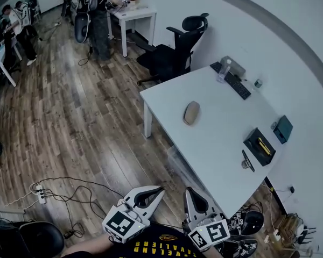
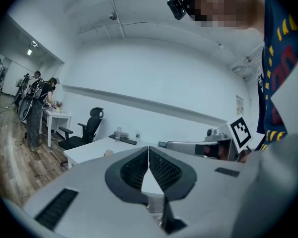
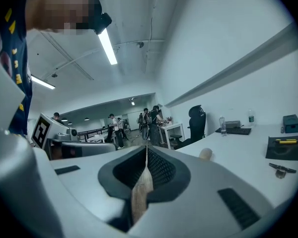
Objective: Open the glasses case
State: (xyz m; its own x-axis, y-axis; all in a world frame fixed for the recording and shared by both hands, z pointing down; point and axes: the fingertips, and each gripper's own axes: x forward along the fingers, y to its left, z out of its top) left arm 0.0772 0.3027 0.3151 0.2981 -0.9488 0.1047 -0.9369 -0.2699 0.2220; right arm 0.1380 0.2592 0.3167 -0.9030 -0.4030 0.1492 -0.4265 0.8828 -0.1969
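Note:
The glasses case is a tan oval, shut, lying on the white table toward its left side. It shows small beyond the jaws in the left gripper view and in the right gripper view. Both grippers are held low near my body, well short of the table's near corner and pointing toward it. My left gripper is shut with nothing between its jaws. My right gripper is also shut and empty.
On the table's right side lie a black tray with a yellow item, a teal box and a small black tool; a keyboard and bottle sit at the far end. An office chair stands beyond. A power strip and cables lie on the floor at left.

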